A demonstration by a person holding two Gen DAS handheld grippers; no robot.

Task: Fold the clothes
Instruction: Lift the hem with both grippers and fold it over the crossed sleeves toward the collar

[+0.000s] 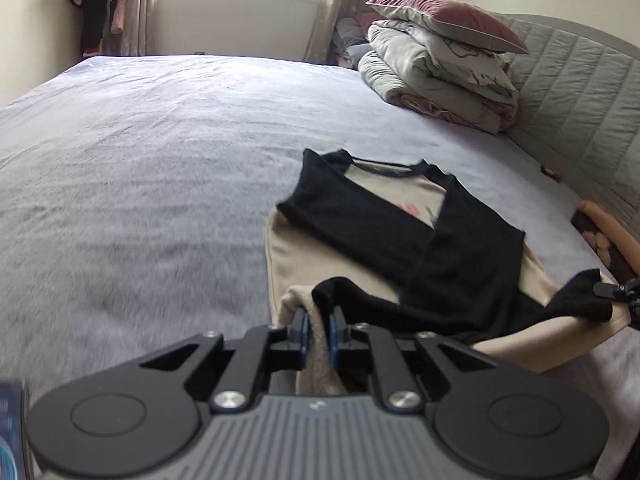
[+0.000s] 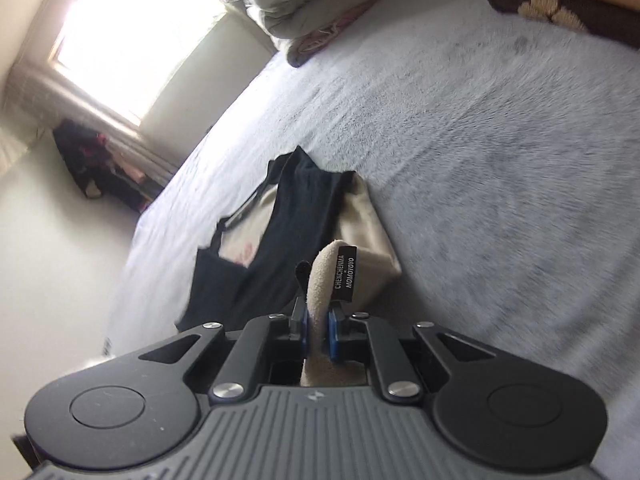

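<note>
The shirt [image 1: 384, 216], cream with black sleeves folded across its front, lies on the grey bed cover [image 1: 140, 152] near the quilted headboard [image 1: 580, 92]. The left gripper [image 1: 318, 330] is clenched on the cream hem at one bottom corner. The right gripper [image 2: 318, 330] grasps the other corner, where a black label [image 2: 346, 272] stands up. This view is tilted and blurred, so finer folds are unclear.

A wide bed [image 1: 160, 152] under a pale grey fleecy cover carries a beige-and-black shirt [image 1: 360, 216] at five o'clock, with folded quilts [image 1: 436, 80] and a pink pillow [image 1: 448, 16] stacked at one o'clock by the headboard [image 1: 576, 92].
</note>
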